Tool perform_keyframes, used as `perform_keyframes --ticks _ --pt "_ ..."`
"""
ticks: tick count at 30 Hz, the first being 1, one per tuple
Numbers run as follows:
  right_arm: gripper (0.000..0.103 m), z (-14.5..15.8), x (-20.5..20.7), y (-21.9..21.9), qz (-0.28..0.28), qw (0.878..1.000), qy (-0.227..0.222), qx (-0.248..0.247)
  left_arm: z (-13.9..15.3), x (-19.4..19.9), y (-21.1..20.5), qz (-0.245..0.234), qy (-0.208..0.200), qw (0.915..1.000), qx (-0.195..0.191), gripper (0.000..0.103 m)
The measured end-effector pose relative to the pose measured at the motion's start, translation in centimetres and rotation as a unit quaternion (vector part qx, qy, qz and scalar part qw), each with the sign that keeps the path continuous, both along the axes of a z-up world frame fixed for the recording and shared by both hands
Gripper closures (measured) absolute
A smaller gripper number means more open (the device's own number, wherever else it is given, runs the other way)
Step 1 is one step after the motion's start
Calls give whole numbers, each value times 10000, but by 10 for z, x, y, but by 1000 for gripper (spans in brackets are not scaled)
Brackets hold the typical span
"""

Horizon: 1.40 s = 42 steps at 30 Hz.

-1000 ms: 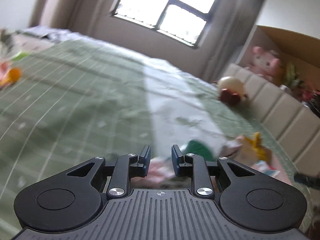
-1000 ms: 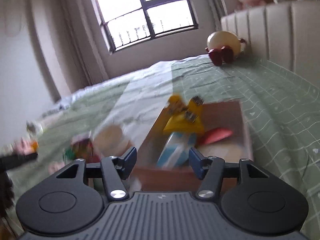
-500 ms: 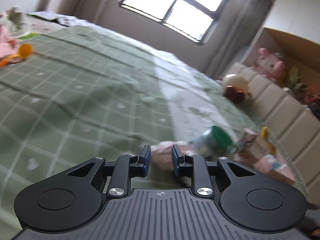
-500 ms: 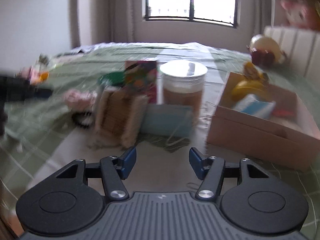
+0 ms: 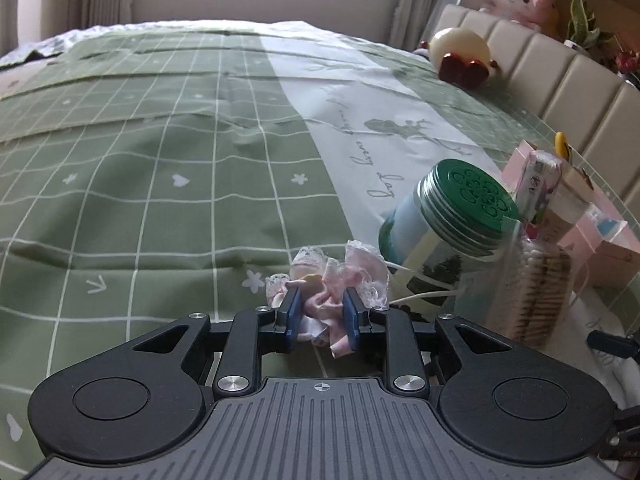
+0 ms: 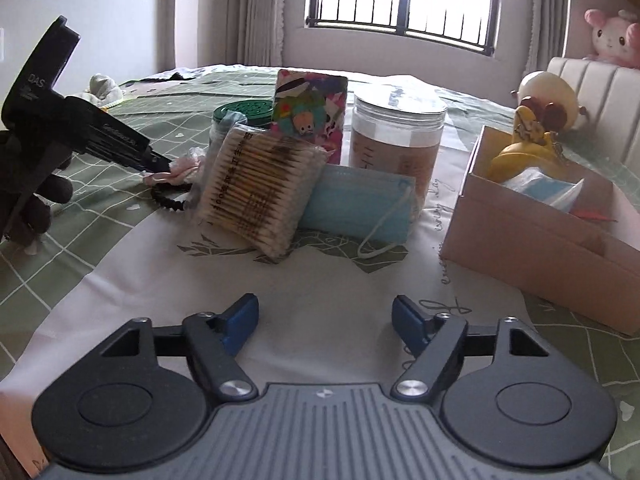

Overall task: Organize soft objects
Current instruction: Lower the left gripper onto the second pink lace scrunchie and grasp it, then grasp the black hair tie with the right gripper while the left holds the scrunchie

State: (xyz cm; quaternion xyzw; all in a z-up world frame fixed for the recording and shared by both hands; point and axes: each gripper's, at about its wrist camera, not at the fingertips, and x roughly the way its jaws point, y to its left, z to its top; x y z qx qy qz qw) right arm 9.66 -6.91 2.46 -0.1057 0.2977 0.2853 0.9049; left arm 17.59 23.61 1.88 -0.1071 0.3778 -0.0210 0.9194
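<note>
Your left gripper has its blue pads clamped on a crumpled pink lace-trimmed fabric scrunchie, which sits low against the green checked bedspread, just left of the green-lidded glass jar. The grip looks shallow: only the near folds sit between the pads and most of the lace bulges out front, so a quick lift could let it slip free. In the right wrist view a black beaded hair tie lies just beside the scrunchie; it may snag and drag along. Your right gripper holds nothing, its jaws are opening over the white printed cloth, nothing between them. Ahead of it a clear packet of cotton swabs leans tilted against a colourful cartoon-print carton, with a blue pleated face mask resting by a clear round tub with a paper label. If you grab the mask, its white ear loop may catch the packet and tip the leaning stack over. The open brown cardboard box at right already holds a yellow plush toy and blue items; dropping from high could miss its near wall.
</note>
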Motion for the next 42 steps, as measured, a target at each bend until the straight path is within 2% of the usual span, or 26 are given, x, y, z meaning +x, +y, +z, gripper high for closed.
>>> perform_keyframes --ticks 3,4,6,8,10,12,14,17,18,20,22,24,26,28,32,36,39,40,41,42 --pt "23 -1 0 1 22 10000 29 19 -1 3 4 -98 99 9997 -207 78" --pt "23 -1 -1 1 16 10000 13 10 0 4 4 -111 103 9997 -180 77" --pt "23 -1 -2 1 5 10000 -17 -6 8 1 -4 -126 -4 9998 122 78" --pt "23 -1 -2 2 0 10000 -12 -2 20 -8 -14 -362 -326 9983 332 77" --pt "23 -1 -1 1 -1 10000 14 21 32 -18 -13 -306 -673 9970 244 76" --pt "22 -1 -1 0 -2 10000 34 49 44 -28 -16 -361 -1114 9924 375 76" --pt "22 -1 0 -1 -4 10000 44 60 48 -30 -28 -754 -1181 9874 733 76" --pt "22 -1 0 -1 -11 10000 31 52 38 -23 -49 -1144 -837 9796 1425 73" --pt "22 -1 -1 -1 -14 10000 26 50 32 -21 -55 -1254 -749 9736 1752 73" --pt "22 -1 -1 0 -17 10000 24 48 22 -17 -64 -1343 -661 9617 2298 72" --pt "22 -1 -1 0 -17 10000 32 51 15 -13 -65 -1336 -567 9562 2542 72" --pt "22 -2 -1 -1 -17 10000 41 61 10 -3 -57 -1181 -352 9621 2431 71" --pt "22 -2 -1 -1 -17 10000 45 62 4 10 -41 -936 -106 9727 2121 70" --pt "22 -2 -1 0 -16 10000 46 63 2 18 -27 -740 -51 9798 1856 70" --pt "19 -3 0 0 36 9999 109 88 1 29 -8 -127 -181 9828 1835 70" --pt "13 -4 4 0 150 9995 238 138 -7 38 6 44 -188 9922 1230 72" --pt "9 -5 7 -1 233 9989 363 199 -7 35 11 54 -226 9942 1049 73" --pt "9 -5 7 -1 237 9988 372 207 -5 33 14 103 -220 9953 938 76" --pt "9 -5 6 -1 236 9989 356 201 -4 31 16 161 -242 9968 738 82" --pt "9 -5 5 -1 235 9990 321 180 -3 26 19 174 -279 9980 538 83"
